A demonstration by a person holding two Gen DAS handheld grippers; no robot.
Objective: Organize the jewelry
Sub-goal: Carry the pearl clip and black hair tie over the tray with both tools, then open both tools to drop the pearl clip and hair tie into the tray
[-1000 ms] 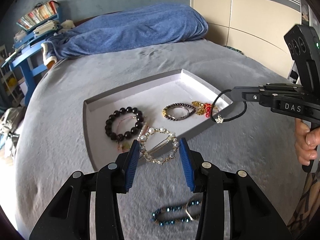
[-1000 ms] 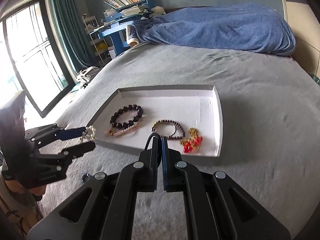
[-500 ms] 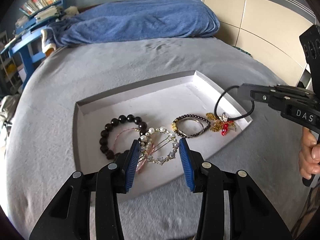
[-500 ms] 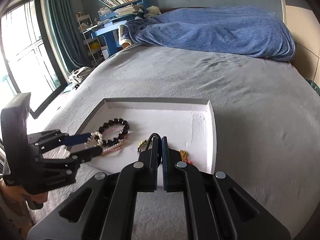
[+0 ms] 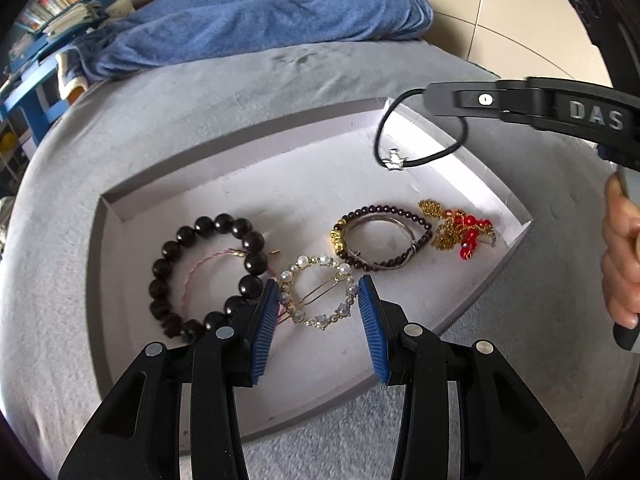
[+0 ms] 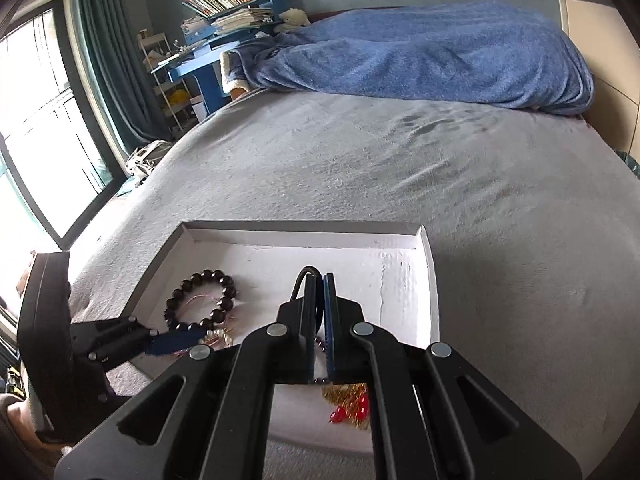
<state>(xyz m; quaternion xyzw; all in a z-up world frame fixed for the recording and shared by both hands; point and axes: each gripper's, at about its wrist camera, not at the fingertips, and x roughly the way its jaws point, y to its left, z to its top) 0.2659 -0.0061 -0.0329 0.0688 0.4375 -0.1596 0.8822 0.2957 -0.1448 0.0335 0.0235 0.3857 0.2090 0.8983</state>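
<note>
A white tray [image 5: 304,152] lies on the grey bed. In it are a black bead bracelet [image 5: 208,276], a dark bead bracelet with a silver bangle [image 5: 380,240] and a gold and red chain [image 5: 460,228]. A pearl ring clip [image 5: 320,292] hangs between the blue pads of my left gripper [image 5: 320,308], whose jaws stand wide apart; the hold is unclear. My right gripper [image 6: 319,280] is shut on a black cord bracelet with a silver charm [image 5: 400,160], held above the tray's far right corner. The tray also shows in the right wrist view [image 6: 400,248].
A blue blanket [image 5: 256,20] is heaped at the head of the bed. A blue desk with books [image 6: 224,20] and a window [image 6: 36,120] stand to the left. A wardrobe [image 5: 500,20] is on the right. Grey bedding [image 6: 400,152] surrounds the tray.
Both grippers have moved forward over the tray. The pearl clip now hangs over the tray floor, and the cord bracelet over the far right corner. The blue bead bracelet on the bed has left view.
</note>
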